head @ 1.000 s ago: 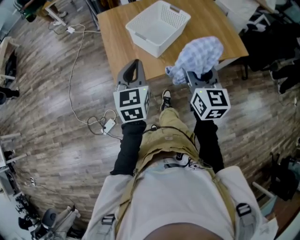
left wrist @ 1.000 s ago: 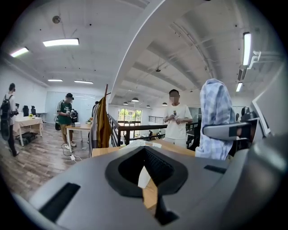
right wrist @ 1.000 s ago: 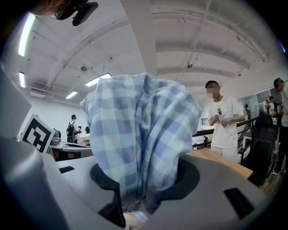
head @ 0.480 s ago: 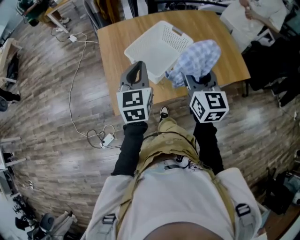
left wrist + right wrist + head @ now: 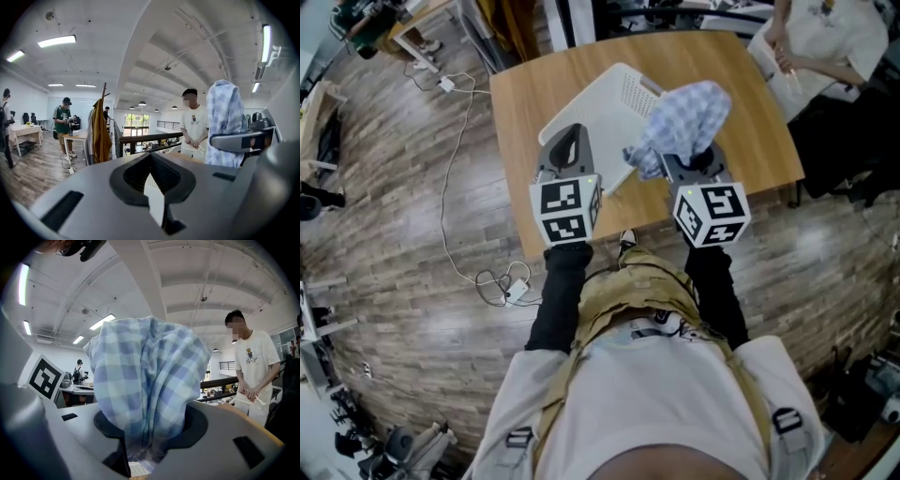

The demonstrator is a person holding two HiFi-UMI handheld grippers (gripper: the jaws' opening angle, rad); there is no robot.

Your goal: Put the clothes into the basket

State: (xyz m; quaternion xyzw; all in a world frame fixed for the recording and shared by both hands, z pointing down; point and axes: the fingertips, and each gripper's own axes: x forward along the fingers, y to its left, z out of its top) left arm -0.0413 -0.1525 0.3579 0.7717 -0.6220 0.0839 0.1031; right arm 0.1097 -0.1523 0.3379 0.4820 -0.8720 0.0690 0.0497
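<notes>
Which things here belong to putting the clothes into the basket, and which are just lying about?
Job: checked cloth, held in the right tongs; white basket; left tongs, closed on its wall; wooden table.
Lying about: floor cable with adapter; coat on a rack; person in white shirt.

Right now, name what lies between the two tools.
The head view shows the basket and the hanging end of the checked cloth held by the right tool.
</notes>
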